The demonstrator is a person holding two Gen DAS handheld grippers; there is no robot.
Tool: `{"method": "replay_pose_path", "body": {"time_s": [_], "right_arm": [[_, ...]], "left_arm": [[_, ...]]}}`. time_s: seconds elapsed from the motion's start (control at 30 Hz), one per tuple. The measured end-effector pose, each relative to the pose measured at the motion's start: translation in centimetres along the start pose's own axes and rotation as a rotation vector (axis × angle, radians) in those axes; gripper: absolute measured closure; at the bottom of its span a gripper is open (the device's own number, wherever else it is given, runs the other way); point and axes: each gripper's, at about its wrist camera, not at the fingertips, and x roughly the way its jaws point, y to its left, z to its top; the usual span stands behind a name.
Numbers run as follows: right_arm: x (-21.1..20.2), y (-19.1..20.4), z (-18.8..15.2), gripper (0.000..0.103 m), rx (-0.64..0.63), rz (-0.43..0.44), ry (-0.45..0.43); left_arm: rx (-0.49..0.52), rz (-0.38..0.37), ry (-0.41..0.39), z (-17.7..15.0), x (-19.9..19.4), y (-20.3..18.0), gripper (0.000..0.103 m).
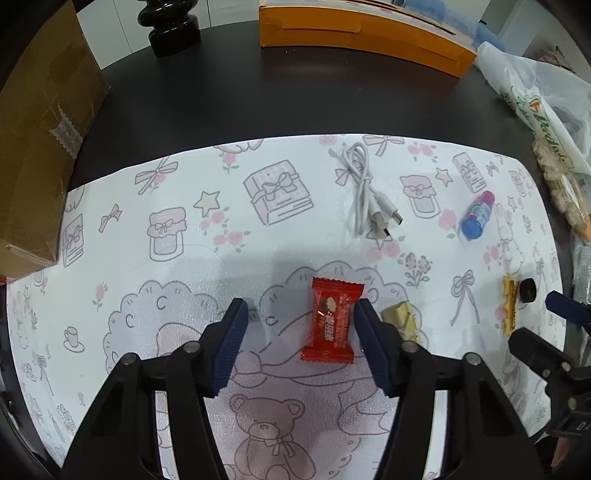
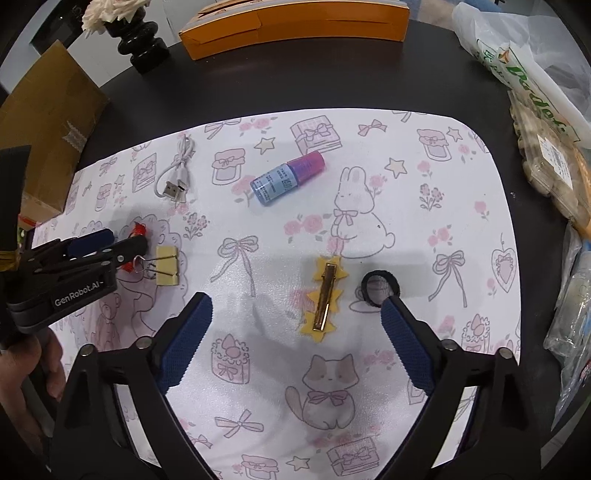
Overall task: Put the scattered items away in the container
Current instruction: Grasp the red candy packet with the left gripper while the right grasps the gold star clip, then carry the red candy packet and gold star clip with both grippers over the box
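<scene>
Several small items are scattered over a white mat (image 2: 369,229) printed with pink bows, bears and jars. A red candy wrapper (image 1: 330,320), crimped at both ends and printed with white characters too small to be read, is seen lying flat between the spread fingers of the left gripper (image 1: 301,345), nearer the right-hand pad; whether it is touched cannot be told. A pale yellow binder clip (image 2: 167,265) lies just beside it. A gold hair clip (image 2: 325,298) on yellow star shapes is framed by the wide-open right gripper (image 2: 295,343), with a black hair tie (image 2: 379,288) beside the right fingertip. A blue-labelled bottle (image 2: 287,178) with a pink cap and a coiled white USB cable (image 2: 176,173) lie farther back. "GenRobot.AI" is read on the left gripper's body. An orange box (image 2: 295,27) stands at the table's far edge.
</scene>
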Motion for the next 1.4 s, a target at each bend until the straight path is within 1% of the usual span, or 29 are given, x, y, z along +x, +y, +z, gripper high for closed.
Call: {"method": "replay_pose_path", "body": {"time_s": [0.03, 0.13, 0.2, 0.27, 0.3, 0.43, 0.53, 0.6, 0.67, 0.73, 0.8, 1.07, 1.3, 1.4], "right_arm": [[0.0, 0.0, 0.0, 0.015, -0.002, -0.006, 0.000], [0.4, 0.1, 0.0, 0.023, -0.003, 0.002, 0.013], [0.7, 0.2, 0.1, 0.032, -0.009, 0.005, 0.020], [1.1, 0.0, 0.2, 0.039, -0.005, 0.002, 0.031], [1.3, -0.1, 0.2, 0.042, -0.001, 0.001, 0.037], [2.0, -0.5, 0.0, 0.050, 0.009, -0.003, 0.049], [2.1, -0.5, -0.1, 0.061, 0.001, -0.032, 0.048], [2.0, -0.7, -0.1, 0.075, 0.002, -0.055, 0.047], [2.0, -1.0, -0.2, 0.084, 0.005, -0.074, 0.048], [2.0, -1.3, -0.2, 0.085, 0.018, -0.060, 0.049], [2.0, -1.5, -0.3, 0.089, 0.027, -0.045, 0.049], [2.2, -1.3, -0.7, 0.090, 0.027, -0.013, 0.038], [1.5, -1.1, -1.0, 0.090, 0.025, -0.001, 0.014], [0.9, -0.8, -1.3, 0.090, 0.015, 0.006, 0.004]], "left_arm": [[0.000, 0.008, -0.001, -0.1, 0.0, 0.0, 0.057], [0.002, 0.019, -0.006, -0.3, -0.1, 0.2, 0.063], [-0.001, 0.018, -0.005, -0.4, -0.2, 0.2, 0.070], [0.000, 0.014, -0.005, -0.6, -0.2, 0.2, 0.081], [0.000, 0.012, -0.005, -0.6, -0.2, 0.2, 0.082], [0.001, 0.003, -0.005, -0.9, -0.3, 0.2, 0.085], [0.006, -0.002, -0.005, -1.1, -0.5, 0.0, 0.086], [0.009, -0.005, -0.004, -1.3, -0.5, -0.2, 0.086], [0.012, -0.008, -0.003, -1.4, -0.6, -0.3, 0.087], [0.014, -0.011, -0.002, -1.6, -0.7, -0.5, 0.087], [0.015, -0.014, -0.002, -1.8, -0.8, -0.5, 0.087], [0.012, -0.039, 0.000, -2.3, -1.2, -0.9, 0.087], [0.011, -0.044, -0.018, -1.3, -2.1, -1.4, 0.087], [0.014, -0.047, -0.028, -1.4, -2.8, -1.0, 0.087]]}}
